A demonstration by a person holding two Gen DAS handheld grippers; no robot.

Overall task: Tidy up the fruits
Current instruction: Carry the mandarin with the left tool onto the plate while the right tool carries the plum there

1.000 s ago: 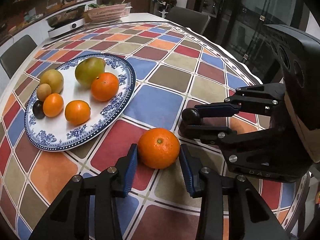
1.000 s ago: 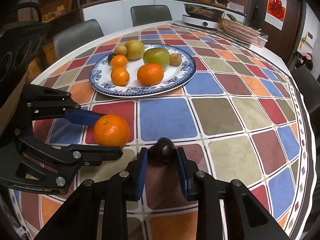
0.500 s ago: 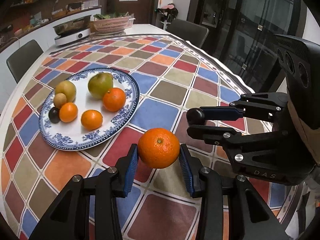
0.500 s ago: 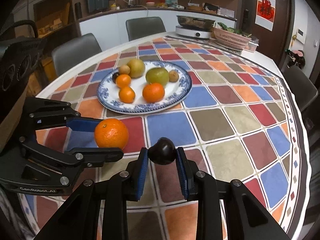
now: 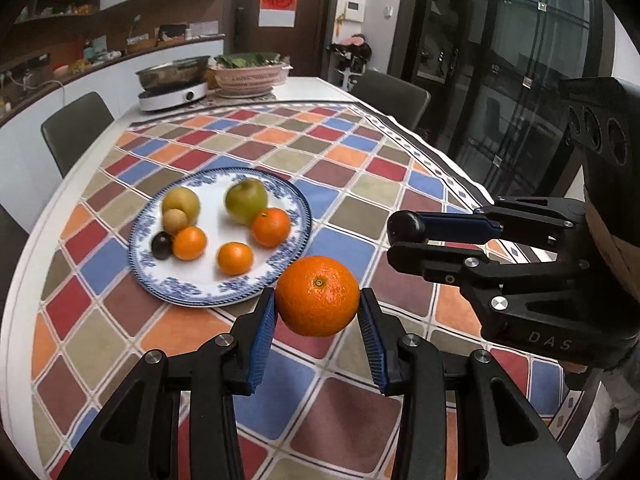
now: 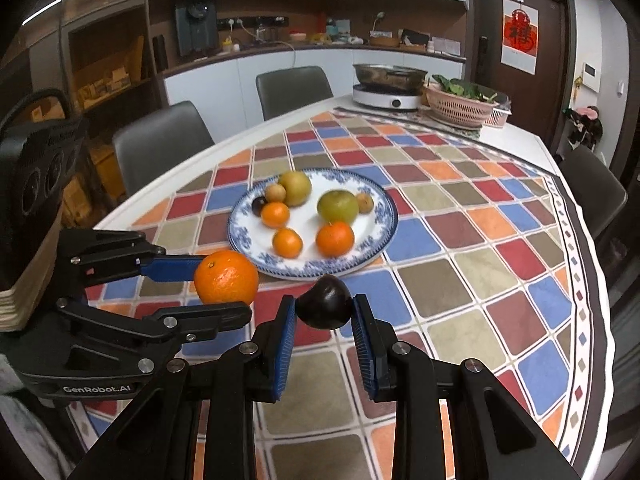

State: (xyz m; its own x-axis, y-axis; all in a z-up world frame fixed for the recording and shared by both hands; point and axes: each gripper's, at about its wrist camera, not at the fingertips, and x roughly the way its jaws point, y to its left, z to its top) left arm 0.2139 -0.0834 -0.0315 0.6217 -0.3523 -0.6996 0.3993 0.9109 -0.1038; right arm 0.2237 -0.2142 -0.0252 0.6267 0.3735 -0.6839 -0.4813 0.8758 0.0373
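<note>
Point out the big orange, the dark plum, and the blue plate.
big orange point(image 5: 318, 295), left wrist view, centre of its skin.
dark plum point(image 6: 325, 307), right wrist view, middle of its front.
blue plate point(image 6: 362, 254), right wrist view, patterned near rim.

We read "GenRobot.AI" in pale letters on the black body of the left gripper, low at the left of the right gripper's fingers. On the black body of the right gripper, to the right of the left gripper's fingers, we read "DAS"; more letters may follow, but the edge hides them. Far ahead of the fingers, a white poster on the dark door bears one red Chinese character, too small for us to read surely.
</note>
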